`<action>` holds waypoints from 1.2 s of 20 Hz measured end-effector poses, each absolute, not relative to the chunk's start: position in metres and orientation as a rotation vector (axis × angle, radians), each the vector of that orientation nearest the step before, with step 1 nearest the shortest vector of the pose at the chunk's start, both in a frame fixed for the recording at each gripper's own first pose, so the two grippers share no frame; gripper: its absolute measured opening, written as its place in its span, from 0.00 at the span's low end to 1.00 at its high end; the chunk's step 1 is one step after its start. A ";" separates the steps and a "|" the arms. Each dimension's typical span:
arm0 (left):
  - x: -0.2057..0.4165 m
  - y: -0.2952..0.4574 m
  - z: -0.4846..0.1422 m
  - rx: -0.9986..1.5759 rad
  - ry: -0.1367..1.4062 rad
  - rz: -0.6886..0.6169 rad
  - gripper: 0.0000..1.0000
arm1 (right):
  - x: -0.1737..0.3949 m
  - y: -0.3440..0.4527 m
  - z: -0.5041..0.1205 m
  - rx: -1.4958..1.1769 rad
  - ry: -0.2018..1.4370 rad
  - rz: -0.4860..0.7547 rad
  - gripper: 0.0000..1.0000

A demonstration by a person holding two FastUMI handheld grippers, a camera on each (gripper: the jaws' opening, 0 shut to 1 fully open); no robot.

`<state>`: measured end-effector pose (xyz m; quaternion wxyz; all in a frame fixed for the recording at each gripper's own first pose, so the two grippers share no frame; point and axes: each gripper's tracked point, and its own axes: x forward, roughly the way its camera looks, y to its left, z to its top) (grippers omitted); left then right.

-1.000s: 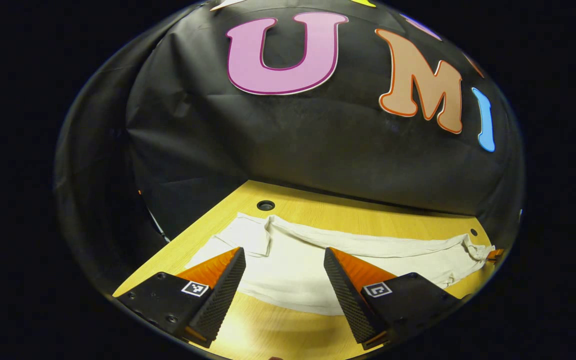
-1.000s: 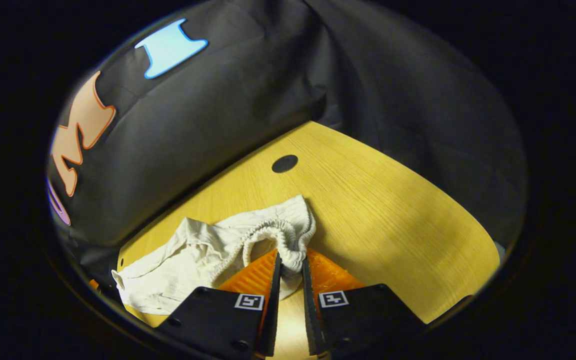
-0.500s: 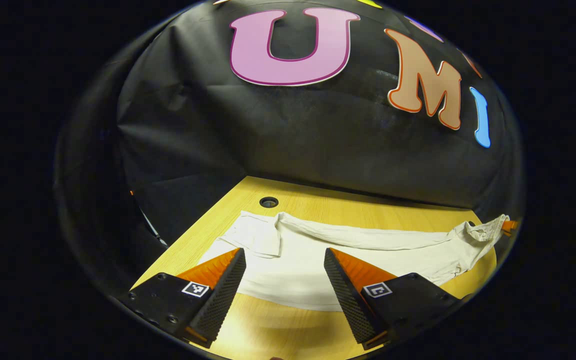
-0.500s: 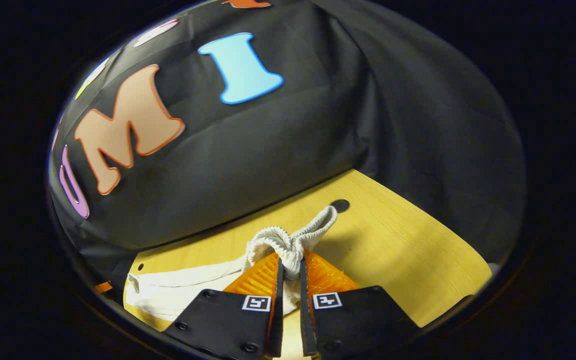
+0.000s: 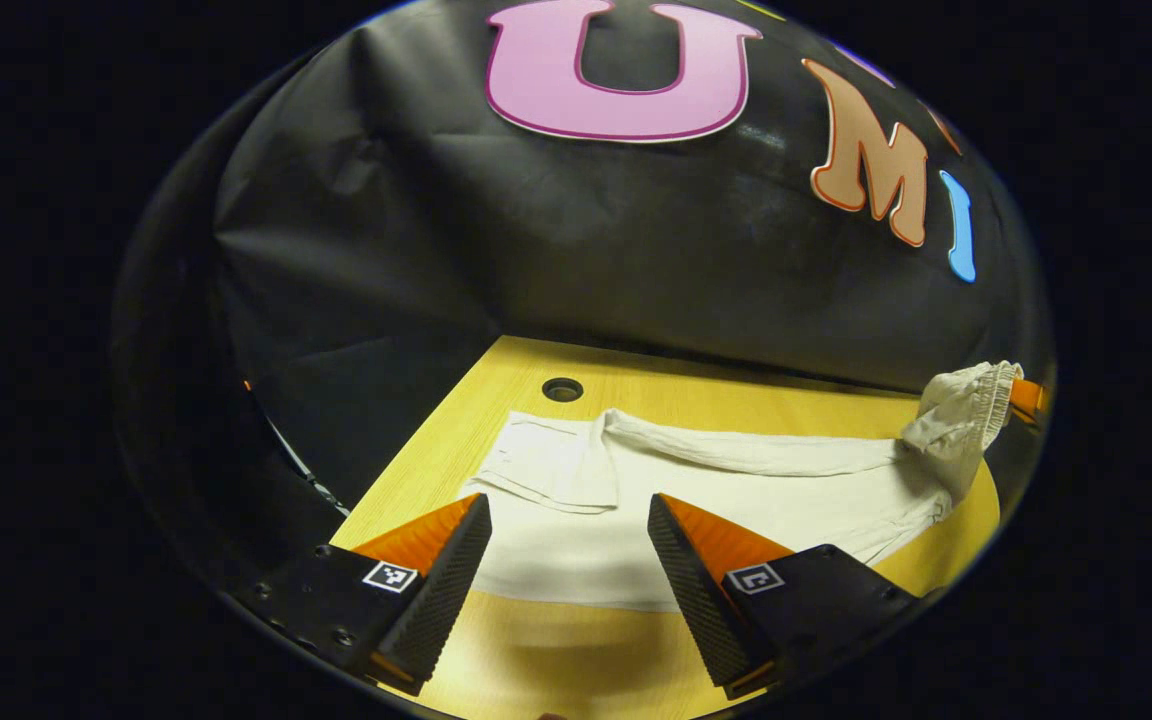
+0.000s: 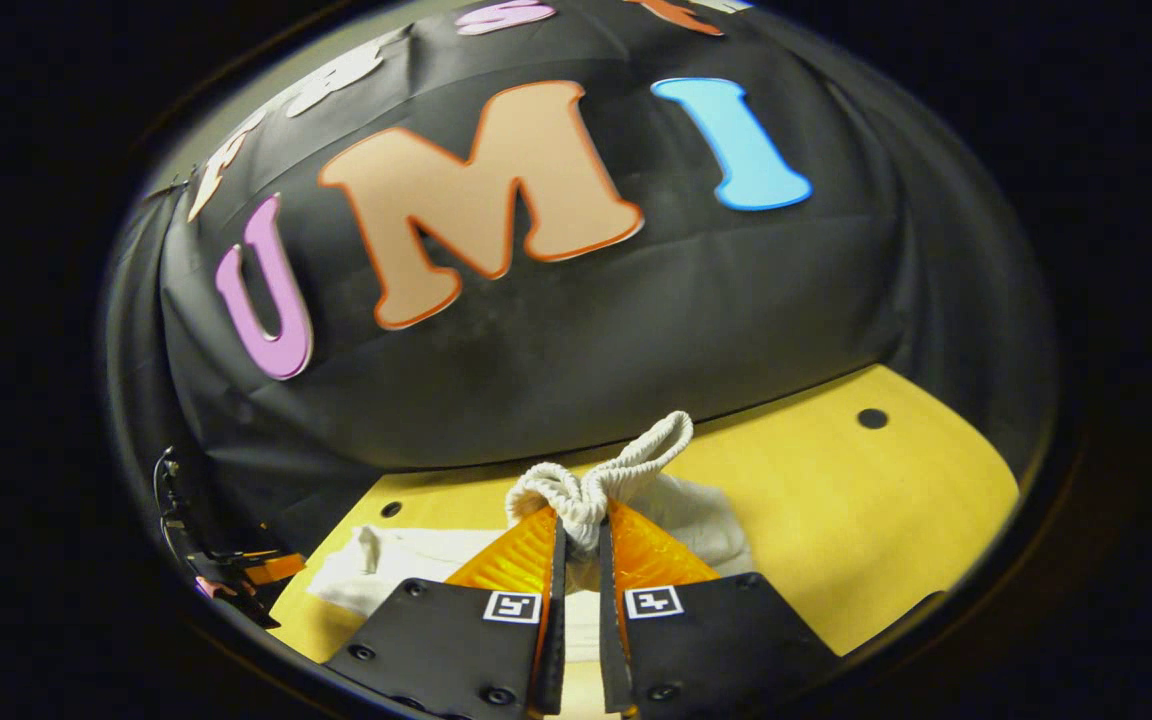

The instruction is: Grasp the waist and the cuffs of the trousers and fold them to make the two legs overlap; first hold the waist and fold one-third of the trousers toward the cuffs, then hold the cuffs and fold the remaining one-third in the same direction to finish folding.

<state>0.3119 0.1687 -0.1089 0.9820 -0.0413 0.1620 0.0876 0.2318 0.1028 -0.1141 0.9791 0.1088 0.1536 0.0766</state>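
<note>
Since the earlier frames, the bunched elastic waist of the cream cotton trousers had risen well clear of the yellow wood-grain tabletop, lifted by the right gripper, whose two fingers pressed together on the gathered band. In the left gripper view that raised waist hung at the far right edge, with the fabric sloping down from it to the table.

Lifting by the waist appeared meant to free that end so it could be carried over toward the cuffs, which suggested the first one-third fold was under way; the legs already seemed to lie one on the other, though this could not be confirmed from these views.

The left gripper hovered over the near edge of the trouser legs with its fingers spread wide apart and nothing between them, probably placed to pin or steady the cloth.

The trousers lay stretched across the table in a long pale band, lightly wrinkled, with the cuffs turned over near a dark round hole in the tabletop.
</note>
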 end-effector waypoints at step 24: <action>0.298 0.194 -0.152 -0.109 0.510 0.271 0.96 | 0.206 0.052 -0.154 0.009 0.441 0.029 0.97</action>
